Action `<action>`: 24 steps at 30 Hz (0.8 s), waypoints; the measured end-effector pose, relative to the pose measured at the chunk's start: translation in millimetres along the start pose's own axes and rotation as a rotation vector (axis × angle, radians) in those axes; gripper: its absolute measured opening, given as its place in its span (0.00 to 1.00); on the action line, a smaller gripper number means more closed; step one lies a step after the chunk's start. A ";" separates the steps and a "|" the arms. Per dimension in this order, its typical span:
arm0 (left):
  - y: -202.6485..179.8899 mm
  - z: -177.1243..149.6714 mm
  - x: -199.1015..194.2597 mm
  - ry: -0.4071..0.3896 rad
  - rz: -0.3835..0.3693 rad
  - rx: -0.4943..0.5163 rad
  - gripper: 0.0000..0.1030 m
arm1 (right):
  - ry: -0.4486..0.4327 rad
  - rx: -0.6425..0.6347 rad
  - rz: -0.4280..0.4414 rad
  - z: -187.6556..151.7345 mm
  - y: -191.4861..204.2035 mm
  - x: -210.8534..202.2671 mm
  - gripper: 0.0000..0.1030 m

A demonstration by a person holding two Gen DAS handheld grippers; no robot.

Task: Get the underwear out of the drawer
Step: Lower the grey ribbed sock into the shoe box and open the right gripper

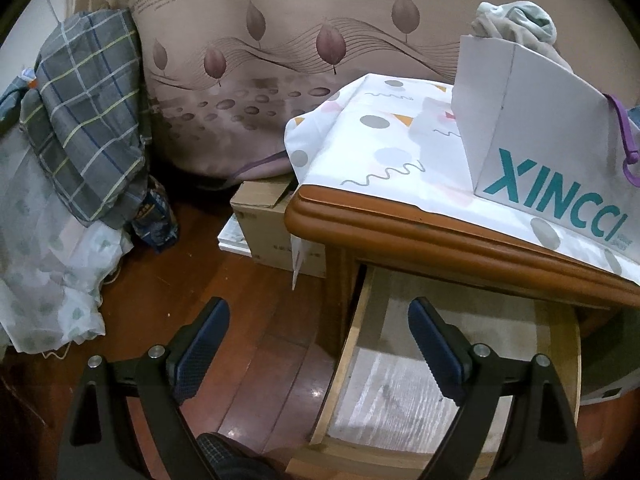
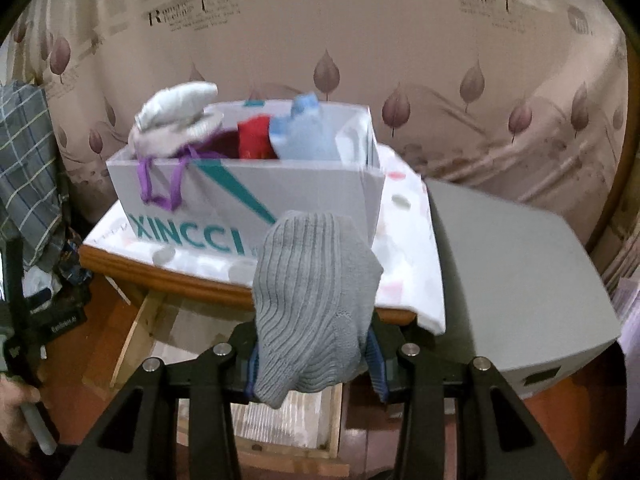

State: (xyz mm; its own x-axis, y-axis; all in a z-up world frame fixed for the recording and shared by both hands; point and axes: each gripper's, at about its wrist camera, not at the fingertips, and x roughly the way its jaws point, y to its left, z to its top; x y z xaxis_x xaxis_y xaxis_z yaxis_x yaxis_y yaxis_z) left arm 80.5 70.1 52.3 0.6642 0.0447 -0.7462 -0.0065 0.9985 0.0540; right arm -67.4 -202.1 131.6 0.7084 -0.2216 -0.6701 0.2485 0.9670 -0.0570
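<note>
A grey ribbed knit garment [image 2: 312,300] is pinched between the blue pads of my right gripper [image 2: 314,364], which is shut on it and holds it above the open wooden drawer [image 2: 128,344]. The garment hangs in front of a white XINCCI paper bag [image 2: 240,196] on the nightstand. In the left wrist view the drawer [image 1: 420,392] shows only a pale liner on its bottom. My left gripper [image 1: 318,308] stands open over the drawer's left wall with nothing between its fingers.
The bag [image 1: 540,128] holds red [image 2: 256,140], blue [image 2: 304,132] and pale clothes. It stands on a patterned cloth [image 1: 380,152] on the nightstand's top. A grey box [image 2: 520,272] sits to the right. Cardboard boxes [image 1: 272,232] and plaid fabric [image 1: 88,128] lie to the left.
</note>
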 end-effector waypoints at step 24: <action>40.7 7.9 8.4 0.021 0.043 -0.101 0.87 | -0.013 -0.079 0.071 137.3 61.5 40.3 0.40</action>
State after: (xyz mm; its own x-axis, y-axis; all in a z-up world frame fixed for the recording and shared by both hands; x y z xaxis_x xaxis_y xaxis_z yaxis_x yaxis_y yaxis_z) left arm 91.7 110.9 53.5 0.6460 0.0870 -0.7584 -0.1106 0.9937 0.0198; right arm 67.2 -168.8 202.7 0.7308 -0.1531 -0.6652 0.1448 0.9871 -0.0681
